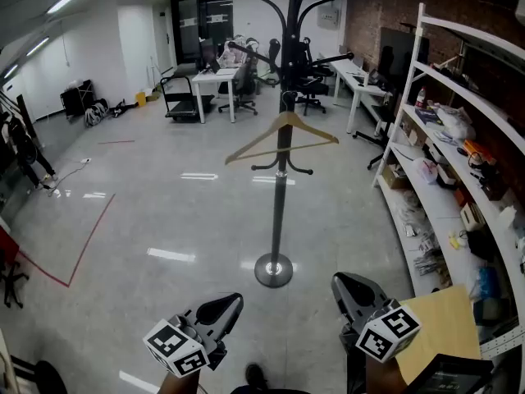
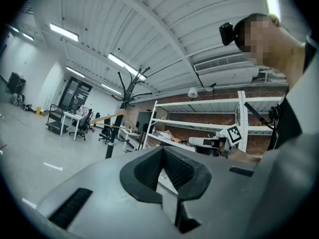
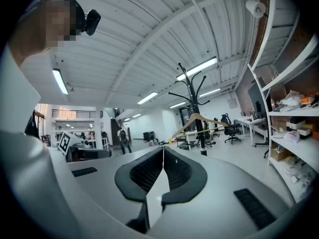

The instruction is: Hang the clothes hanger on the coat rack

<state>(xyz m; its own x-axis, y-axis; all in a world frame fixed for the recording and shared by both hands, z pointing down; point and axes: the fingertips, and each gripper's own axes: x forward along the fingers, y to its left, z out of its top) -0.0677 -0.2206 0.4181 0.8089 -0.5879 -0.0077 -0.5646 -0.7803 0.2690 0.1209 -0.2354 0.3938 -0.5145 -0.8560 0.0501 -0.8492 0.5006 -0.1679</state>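
Note:
A wooden clothes hanger [image 1: 283, 135] hangs from a low hook on the black coat rack [image 1: 280, 195], which stands on a round base in the middle of the floor. Both grippers are at the bottom of the head view, well short of the rack and pointing level toward it. My left gripper [image 1: 234, 302] is shut and holds nothing. My right gripper [image 1: 340, 281] is also shut and empty. The left gripper view has its shut jaws [image 2: 160, 156] in front, with the hanger [image 2: 107, 117] far off. In the right gripper view the jaws [image 3: 163, 153] meet, and the hanger [image 3: 199, 121] is beyond them.
White shelving [image 1: 459, 138] full of loose items runs along the right wall. Desks and office chairs [image 1: 217, 80] and a cart [image 1: 179, 97] stand at the back. A red tape line [image 1: 82, 249] marks the floor at left. A tan board [image 1: 447, 318] lies at the lower right.

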